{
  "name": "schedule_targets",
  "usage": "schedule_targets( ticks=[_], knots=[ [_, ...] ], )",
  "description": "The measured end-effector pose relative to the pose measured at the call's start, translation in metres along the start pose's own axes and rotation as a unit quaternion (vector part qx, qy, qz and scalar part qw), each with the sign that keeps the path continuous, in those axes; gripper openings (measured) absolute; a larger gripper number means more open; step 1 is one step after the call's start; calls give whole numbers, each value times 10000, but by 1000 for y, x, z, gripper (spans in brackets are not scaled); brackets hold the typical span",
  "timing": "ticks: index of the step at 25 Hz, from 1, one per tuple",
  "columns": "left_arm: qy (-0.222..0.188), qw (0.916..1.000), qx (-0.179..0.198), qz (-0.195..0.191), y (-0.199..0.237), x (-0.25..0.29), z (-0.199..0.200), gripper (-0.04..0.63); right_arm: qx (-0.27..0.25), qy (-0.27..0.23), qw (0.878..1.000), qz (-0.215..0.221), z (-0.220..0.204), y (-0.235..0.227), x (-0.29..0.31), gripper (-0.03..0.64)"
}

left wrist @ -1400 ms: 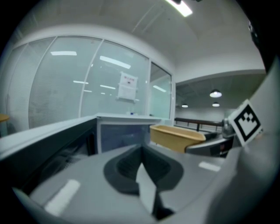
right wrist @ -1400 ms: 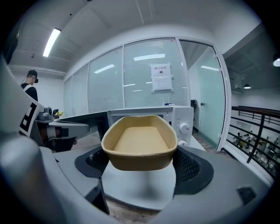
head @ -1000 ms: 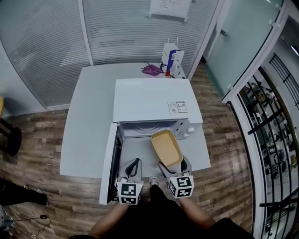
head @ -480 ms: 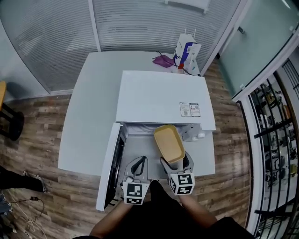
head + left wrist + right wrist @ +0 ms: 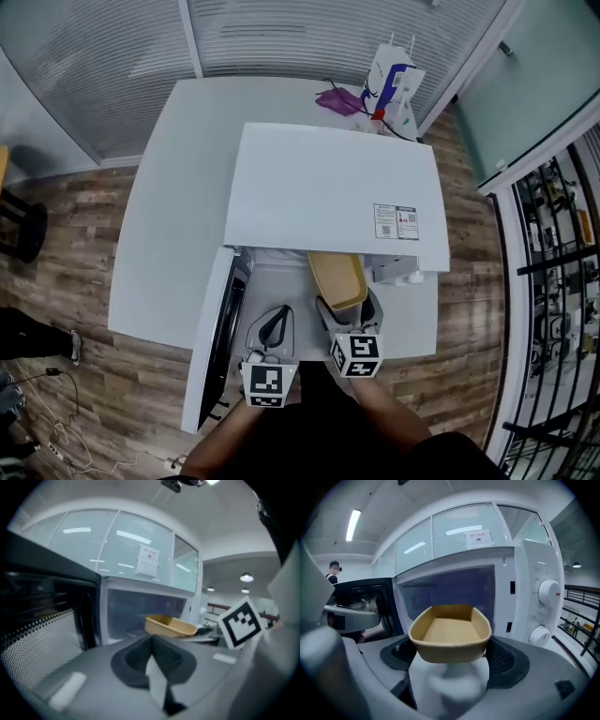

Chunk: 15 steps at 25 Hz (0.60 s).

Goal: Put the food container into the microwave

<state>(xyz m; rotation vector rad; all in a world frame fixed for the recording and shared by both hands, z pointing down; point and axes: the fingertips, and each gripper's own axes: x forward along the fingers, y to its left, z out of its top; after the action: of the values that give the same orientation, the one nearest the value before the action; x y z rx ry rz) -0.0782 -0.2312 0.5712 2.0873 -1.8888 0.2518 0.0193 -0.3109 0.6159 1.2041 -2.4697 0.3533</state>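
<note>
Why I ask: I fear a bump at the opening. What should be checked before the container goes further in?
1. Microwave door open: ok, swung out to the left.
2. Grip: ok, the right gripper is shut on the near end of the food container.
3. Container level: ok, about level, and empty.
4. Line-up: ok, it faces the cavity, left of the knobs.
5. Cavity free inside: cannot tell, the interior is dim.
6. Left gripper out of the path: ok, fingers together with nothing between them, left of the container.
</note>
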Motion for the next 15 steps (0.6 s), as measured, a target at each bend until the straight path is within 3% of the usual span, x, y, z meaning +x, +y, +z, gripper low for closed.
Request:
schedule_targets(
  ticks=[15],
  knots=[
    [375,9992,-75,126,17,28,-22,6,-295,-211,9993,32,13,-1,71,442]
  ],
)
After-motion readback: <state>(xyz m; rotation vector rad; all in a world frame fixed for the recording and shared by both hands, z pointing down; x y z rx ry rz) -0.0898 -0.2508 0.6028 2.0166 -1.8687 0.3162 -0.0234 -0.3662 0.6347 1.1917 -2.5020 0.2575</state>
